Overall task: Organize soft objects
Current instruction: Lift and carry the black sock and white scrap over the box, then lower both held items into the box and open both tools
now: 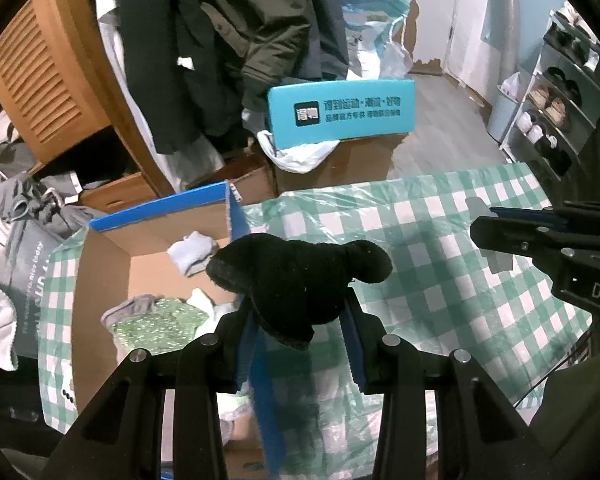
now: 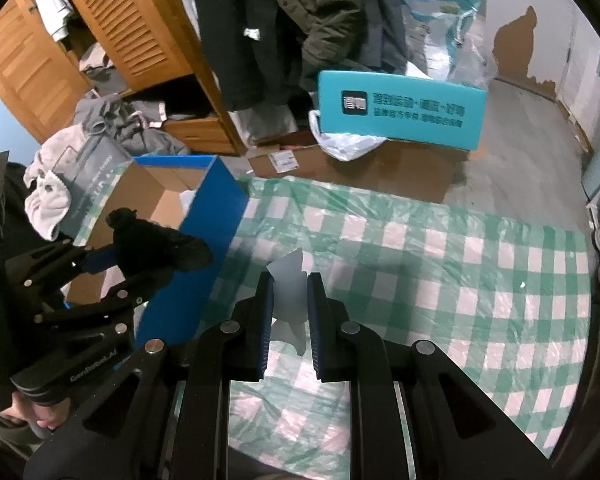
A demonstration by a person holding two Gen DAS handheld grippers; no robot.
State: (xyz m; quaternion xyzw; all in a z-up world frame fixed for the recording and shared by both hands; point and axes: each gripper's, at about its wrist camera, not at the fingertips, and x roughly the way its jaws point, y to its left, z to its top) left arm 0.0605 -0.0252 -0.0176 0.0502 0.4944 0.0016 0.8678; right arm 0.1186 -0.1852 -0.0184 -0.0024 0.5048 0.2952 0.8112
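- Nearest, in the left wrist view: left gripper (image 1: pixel 300 312), blue-padded fingers part-way apart and clamped on a black knitted soft item (image 1: pixel 296 276), bunched and bulging above the pads.
- In the right wrist view: right gripper (image 2: pixel 290 308), fingers nearly together, pinching a small pale, thin piece (image 2: pixel 288 280), blurred; cloth or paper cannot be told.
- Just beyond both: a table under a green-and-white checked cloth (image 1: pixel 440 240) with a clear plastic cover, lying well below both held items.
- To the left, on the table: an open cardboard box with blue sides (image 2: pixel 216 216), already holding a white sock (image 1: pixel 192 254), a green dotted fabric (image 1: pixel 160 320) and other pale pieces.
- Step in hand, by judgement: both items lifted off the table, carrying toward the box, nothing dropped yet.
- Next move likely calls for: bringing the black item over the box opening, clear of the blue wall, then spreading the fingers; the pale piece to follow.
- Farther back: a teal box with printed lettering (image 2: pixel 400 110), cardboard cartons, hanging dark coats (image 1: pixel 228 40), a wooden wardrobe, a shoe rack at far right.
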